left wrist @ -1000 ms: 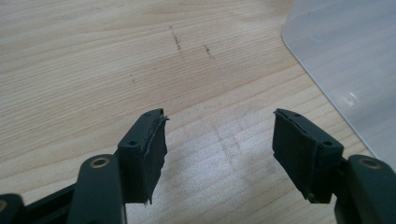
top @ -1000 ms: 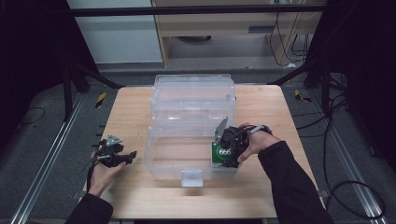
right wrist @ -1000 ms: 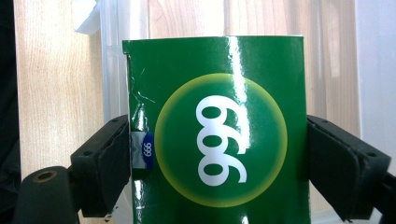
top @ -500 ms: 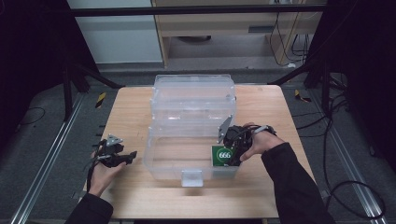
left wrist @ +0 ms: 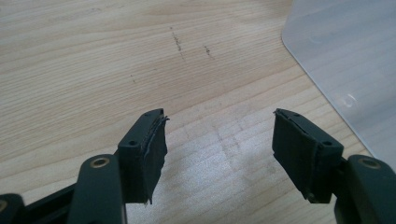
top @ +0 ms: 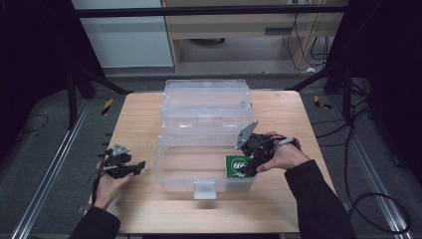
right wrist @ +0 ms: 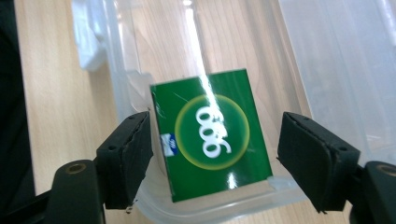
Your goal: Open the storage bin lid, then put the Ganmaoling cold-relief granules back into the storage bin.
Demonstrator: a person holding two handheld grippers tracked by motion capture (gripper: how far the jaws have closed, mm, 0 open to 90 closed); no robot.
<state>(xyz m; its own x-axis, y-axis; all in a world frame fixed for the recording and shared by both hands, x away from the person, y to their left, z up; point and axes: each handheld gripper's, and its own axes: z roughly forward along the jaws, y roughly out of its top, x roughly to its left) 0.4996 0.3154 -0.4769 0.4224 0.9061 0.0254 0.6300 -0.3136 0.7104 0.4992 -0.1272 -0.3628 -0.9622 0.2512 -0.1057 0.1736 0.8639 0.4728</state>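
A green carton (top: 238,165) with "666" in a yellow ring lies in the near right corner of a clear plastic bin (top: 164,164). My right gripper (top: 249,168) hovers just over it, open. In the right gripper view the carton (right wrist: 212,149) lies between the jaws of the right gripper (right wrist: 215,135); the left jaw is close to its edge and the right jaw is well clear. My left gripper (top: 135,167) is open and holds nothing, left of the bin. In the left gripper view the left gripper (left wrist: 219,130) is over bare wood.
The bin's clear lid (top: 206,94) is folded back behind it, and a white latch (top: 204,189) sits on its near wall. The bin's corner (left wrist: 345,60) lies close to the right of the left gripper. The wooden table (top: 139,119) ends a little beyond both hands.
The green carton has sunk slightly into the bin's near right corner as the right hand came down a little. The left gripper has not moved.
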